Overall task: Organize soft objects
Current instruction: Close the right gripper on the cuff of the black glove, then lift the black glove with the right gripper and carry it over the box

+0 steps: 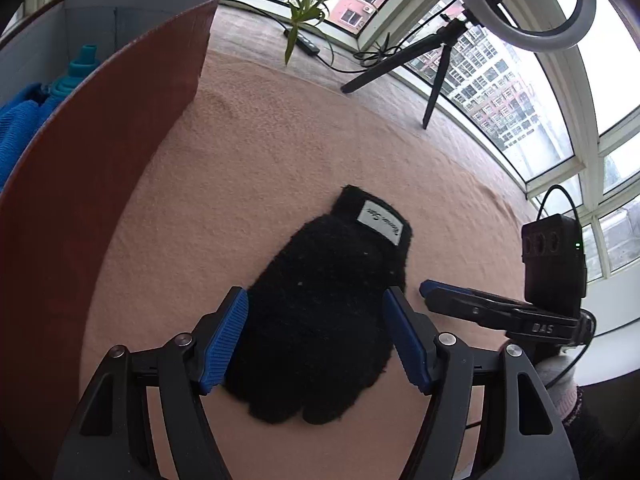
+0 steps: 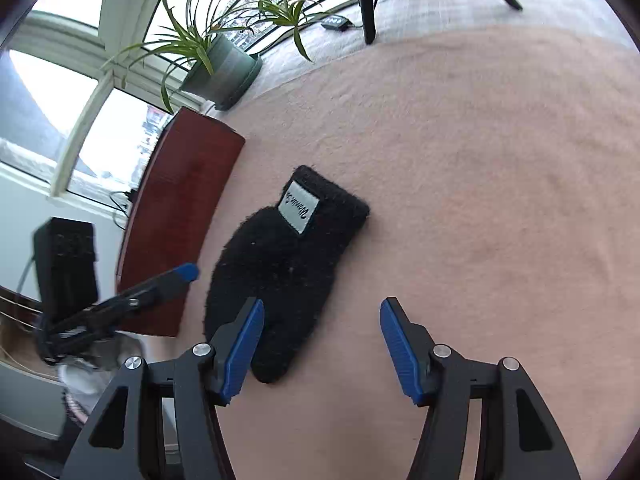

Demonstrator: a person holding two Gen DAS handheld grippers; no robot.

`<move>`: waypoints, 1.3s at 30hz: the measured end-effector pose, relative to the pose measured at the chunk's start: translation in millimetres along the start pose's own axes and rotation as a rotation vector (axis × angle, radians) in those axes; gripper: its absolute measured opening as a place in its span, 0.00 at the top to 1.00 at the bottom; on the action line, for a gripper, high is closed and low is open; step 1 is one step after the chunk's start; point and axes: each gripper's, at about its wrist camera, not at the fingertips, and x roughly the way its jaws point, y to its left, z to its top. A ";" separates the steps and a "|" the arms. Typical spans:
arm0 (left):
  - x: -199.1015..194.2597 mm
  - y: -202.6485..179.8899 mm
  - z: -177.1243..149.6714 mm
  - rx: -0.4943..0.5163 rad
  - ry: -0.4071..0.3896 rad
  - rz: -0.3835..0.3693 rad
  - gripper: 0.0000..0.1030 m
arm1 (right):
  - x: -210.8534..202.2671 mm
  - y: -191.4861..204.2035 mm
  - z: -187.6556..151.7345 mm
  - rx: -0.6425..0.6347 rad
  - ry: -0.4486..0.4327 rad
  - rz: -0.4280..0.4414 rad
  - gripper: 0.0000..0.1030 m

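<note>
A black fuzzy glove (image 1: 320, 320) with a white label lies flat on the pink cloth (image 1: 280, 140). My left gripper (image 1: 316, 294) hovers over it, open, with a blue pad on each side of the glove's palm and neither pad squeezing it. In the right wrist view the same glove (image 2: 280, 256) lies left of centre. My right gripper (image 2: 322, 304) is open, its left pad over the glove's lower edge and only cloth under the rest of the gap. Each gripper shows in the other's view: the right gripper (image 1: 440, 292) and the left gripper (image 2: 180, 276).
A red-brown box (image 1: 100, 160) stands left of the glove, with blue fabric (image 1: 16, 128) and a teal item (image 1: 80, 68) inside. A potted plant (image 2: 224, 72), a tripod (image 1: 436, 64) with a ring light (image 1: 520, 0) and cables sit by the windows. A sleeve (image 1: 568, 396) shows at lower right.
</note>
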 end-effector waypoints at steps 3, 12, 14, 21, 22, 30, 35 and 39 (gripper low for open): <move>2.4 3.5 2.6 0.010 -0.007 0.036 0.30 | 7.3 3.1 0.4 0.002 0.018 0.025 0.45; 23.9 12.4 2.6 0.020 0.061 -0.015 0.30 | 16.3 4.9 5.0 0.008 0.041 0.032 0.49; 23.3 10.6 -0.3 0.024 0.073 -0.042 0.30 | 16.4 3.7 5.6 0.017 0.042 0.039 0.49; 24.4 -6.9 -21.3 0.078 0.101 -0.096 0.31 | 21.8 5.4 5.4 0.030 0.066 0.069 0.50; 24.5 -8.9 -22.8 0.082 0.100 -0.099 0.31 | 23.1 6.7 5.1 0.029 0.071 0.071 0.50; 31.0 -33.0 -33.9 0.147 0.125 -0.126 0.46 | 30.6 18.4 4.6 -0.006 0.100 0.062 0.50; 35.0 -45.5 -37.6 0.187 0.120 -0.116 0.65 | 36.1 24.5 -1.2 -0.019 0.110 0.058 0.64; 29.0 -51.3 -37.7 0.197 0.096 -0.114 0.66 | 33.2 29.9 -2.3 -0.016 0.107 0.091 0.70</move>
